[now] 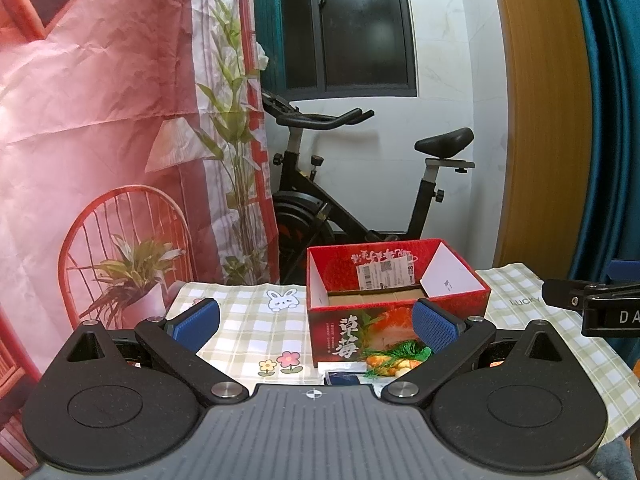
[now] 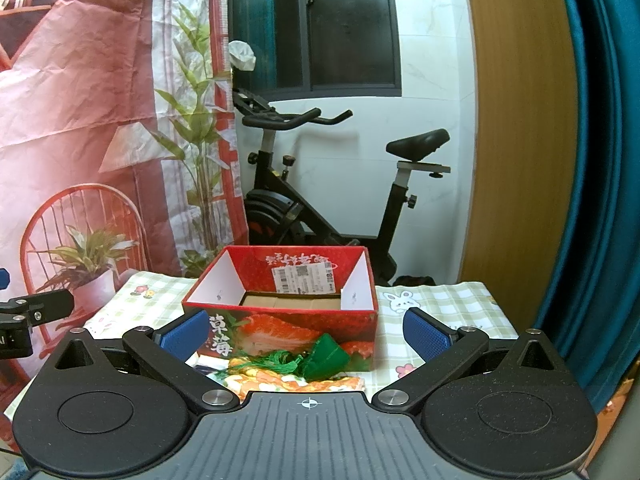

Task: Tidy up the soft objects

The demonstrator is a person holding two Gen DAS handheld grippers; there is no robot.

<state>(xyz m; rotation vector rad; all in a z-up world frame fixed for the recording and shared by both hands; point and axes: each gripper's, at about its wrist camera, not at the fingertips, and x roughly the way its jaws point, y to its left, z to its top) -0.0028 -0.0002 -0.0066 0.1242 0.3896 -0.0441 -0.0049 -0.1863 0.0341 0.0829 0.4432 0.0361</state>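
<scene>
- Covering the table, a green checked cloth (image 2: 440, 304) carries everything.
- A red open-topped box (image 2: 280, 320) stands mid-table, only cardboard visible inside.
- Right gripper (image 2: 307, 334) spread wide, empty, facing the box.
- Left gripper (image 1: 316, 320) equally spread, empty.
- Green tasselled pouch (image 2: 324, 360) lies on orange patterned fabric (image 2: 296, 384), touching the box's front.

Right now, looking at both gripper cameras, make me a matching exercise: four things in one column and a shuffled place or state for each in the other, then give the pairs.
Things:
1. red strawberry box
2. green tasselled pouch
3. exercise bike
4. right gripper

Places or states:
A. on the floor behind the table
B. open, holding nothing
C. lying on the checked tablecloth in front of the box
D. standing on the table, top open

Pairs: 1-D, 2-C, 3-A, 4-B
</scene>
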